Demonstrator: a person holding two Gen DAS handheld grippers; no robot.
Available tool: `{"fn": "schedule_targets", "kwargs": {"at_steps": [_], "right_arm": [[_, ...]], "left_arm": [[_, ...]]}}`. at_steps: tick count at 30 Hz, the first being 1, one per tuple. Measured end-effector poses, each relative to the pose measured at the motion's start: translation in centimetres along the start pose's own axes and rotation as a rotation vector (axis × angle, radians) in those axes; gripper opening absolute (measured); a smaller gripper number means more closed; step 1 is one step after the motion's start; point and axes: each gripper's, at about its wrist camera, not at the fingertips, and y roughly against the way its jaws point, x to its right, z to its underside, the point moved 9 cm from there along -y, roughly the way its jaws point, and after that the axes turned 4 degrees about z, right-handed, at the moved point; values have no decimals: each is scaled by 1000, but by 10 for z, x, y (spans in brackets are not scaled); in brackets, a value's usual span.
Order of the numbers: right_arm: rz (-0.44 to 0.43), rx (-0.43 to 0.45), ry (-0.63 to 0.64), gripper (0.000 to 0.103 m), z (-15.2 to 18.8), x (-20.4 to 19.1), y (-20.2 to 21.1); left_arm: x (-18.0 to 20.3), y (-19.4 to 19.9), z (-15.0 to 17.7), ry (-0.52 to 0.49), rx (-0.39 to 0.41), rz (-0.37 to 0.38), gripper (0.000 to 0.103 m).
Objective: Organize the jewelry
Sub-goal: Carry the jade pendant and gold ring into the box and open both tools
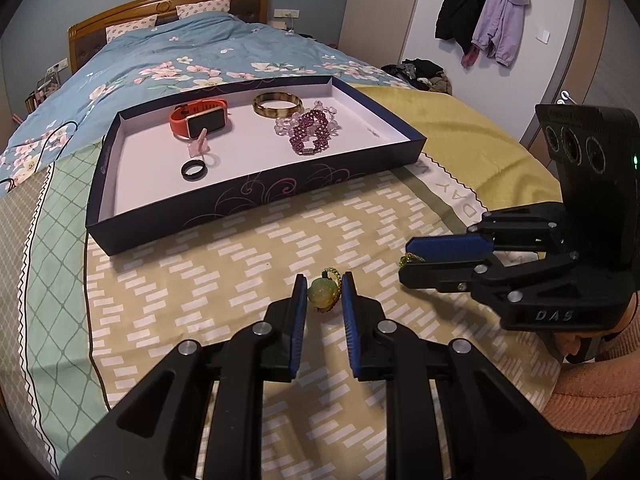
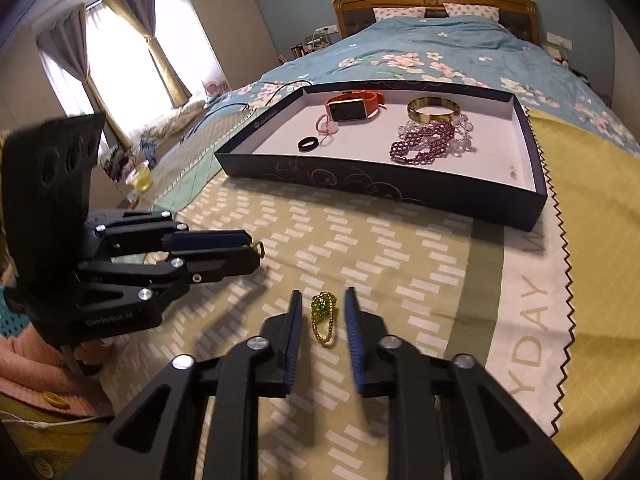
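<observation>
A dark box tray (image 1: 240, 204) (image 2: 384, 190) lies on the bed with an orange watch (image 1: 200, 120) (image 2: 354, 108), an amber bangle (image 1: 278, 105) (image 2: 434, 110), purple beads (image 1: 310, 132) (image 2: 424, 144), a black ring (image 1: 194, 170) (image 2: 309, 145) and a pink ring (image 1: 200, 146) in it. My left gripper (image 1: 323, 294) (image 2: 256, 254) is open around a pale green pendant (image 1: 324, 298) on the cloth. My right gripper (image 2: 321, 312) (image 1: 404, 258) is open around a gold chain with a green stone (image 2: 323, 318) (image 1: 410, 258).
A patterned olive cloth (image 1: 248, 264) (image 2: 360, 248) covers the near bed, with a yellow cloth (image 1: 452, 136) (image 2: 592, 208) to the right. A blue floral quilt (image 1: 180, 60) lies behind the tray. Coats (image 1: 484, 16) hang on the wall.
</observation>
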Motion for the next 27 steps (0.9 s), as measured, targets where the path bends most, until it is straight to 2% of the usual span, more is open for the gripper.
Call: {"fn": "schedule_targets", "kwargs": {"at_steps": [8,19,27], "right_arm": [[-1,35,1,7,-6,2,9],[3,118,-14,7,-31,8,26],[4,148,-1,7,-45,8,29]], "left_arm": [[0,5,-5,2,21,0,18],[-5,23,-26,2,94,-40,18],[-7,30,-34,-1,122,-62,18]]}}
